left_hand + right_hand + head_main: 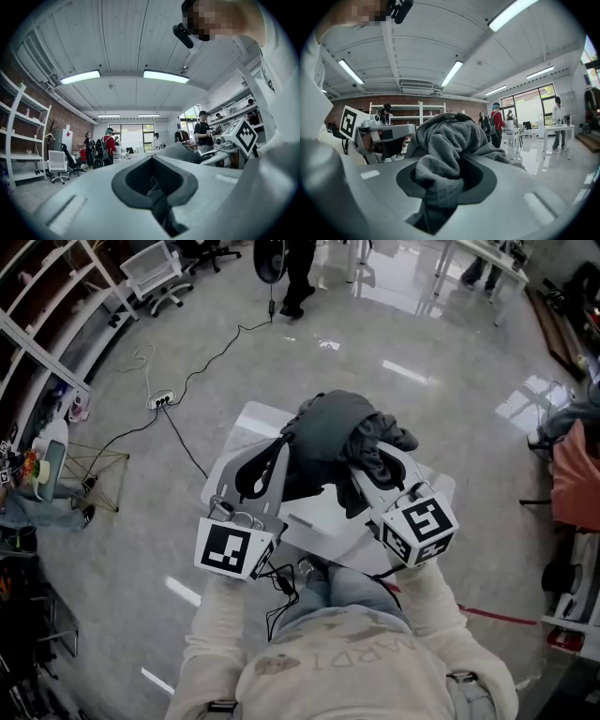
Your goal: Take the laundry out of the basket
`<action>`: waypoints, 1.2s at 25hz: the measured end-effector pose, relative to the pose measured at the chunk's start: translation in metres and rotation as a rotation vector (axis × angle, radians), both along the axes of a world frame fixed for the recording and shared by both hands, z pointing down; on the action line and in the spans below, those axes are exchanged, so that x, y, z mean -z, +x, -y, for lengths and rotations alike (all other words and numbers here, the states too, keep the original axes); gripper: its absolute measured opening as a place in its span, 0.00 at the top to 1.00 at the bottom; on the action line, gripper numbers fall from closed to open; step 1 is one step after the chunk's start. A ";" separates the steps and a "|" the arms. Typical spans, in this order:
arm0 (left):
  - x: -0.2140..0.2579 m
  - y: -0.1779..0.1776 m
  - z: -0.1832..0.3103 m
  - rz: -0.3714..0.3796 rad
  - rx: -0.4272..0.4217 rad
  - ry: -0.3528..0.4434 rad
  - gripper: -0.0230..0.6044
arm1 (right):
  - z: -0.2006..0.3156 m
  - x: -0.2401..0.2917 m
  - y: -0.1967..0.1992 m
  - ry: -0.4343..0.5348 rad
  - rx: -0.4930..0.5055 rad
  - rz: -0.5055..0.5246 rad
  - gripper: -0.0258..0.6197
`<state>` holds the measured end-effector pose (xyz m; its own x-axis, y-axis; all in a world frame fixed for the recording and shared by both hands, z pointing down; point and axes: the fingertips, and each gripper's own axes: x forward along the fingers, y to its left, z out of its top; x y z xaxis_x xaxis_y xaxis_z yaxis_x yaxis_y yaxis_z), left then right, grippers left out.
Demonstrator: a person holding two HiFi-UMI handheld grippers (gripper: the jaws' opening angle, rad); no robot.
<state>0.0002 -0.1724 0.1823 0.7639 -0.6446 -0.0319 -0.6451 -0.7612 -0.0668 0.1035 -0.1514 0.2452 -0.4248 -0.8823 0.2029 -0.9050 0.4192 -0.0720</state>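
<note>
A dark grey garment (333, 432) hangs bunched between both grippers, held up in front of the person. My left gripper (261, 472) is shut on its left edge; a strip of the cloth (161, 211) fills the slot between the jaws. My right gripper (371, 472) is shut on a thick fold of the garment (440, 150), which bulges over the jaws. Both gripper views tilt up toward the ceiling. Under the garment lies a white shape (314, 519); I cannot tell if it is the basket.
A black cable runs across the pale floor to a power strip (161, 400). Metal shelving (37, 329) lines the left side and an office chair (155, 268) stands far left. A person (295, 277) stands ahead; several others are farther off.
</note>
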 end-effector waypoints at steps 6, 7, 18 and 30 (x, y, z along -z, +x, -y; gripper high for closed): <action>0.008 -0.008 -0.027 -0.006 -0.003 0.013 0.96 | -0.023 0.026 -0.008 0.065 -0.016 0.015 0.75; 0.010 -0.011 -0.030 -0.009 -0.001 0.012 0.96 | -0.025 0.030 -0.010 0.073 -0.017 0.017 0.75; 0.034 -0.028 -0.053 -0.043 0.056 0.052 0.96 | -0.045 0.062 -0.012 0.141 -0.013 0.025 0.75; 0.043 -0.011 -0.087 -0.056 0.079 0.070 0.96 | -0.080 0.080 0.007 0.207 -0.020 0.048 0.75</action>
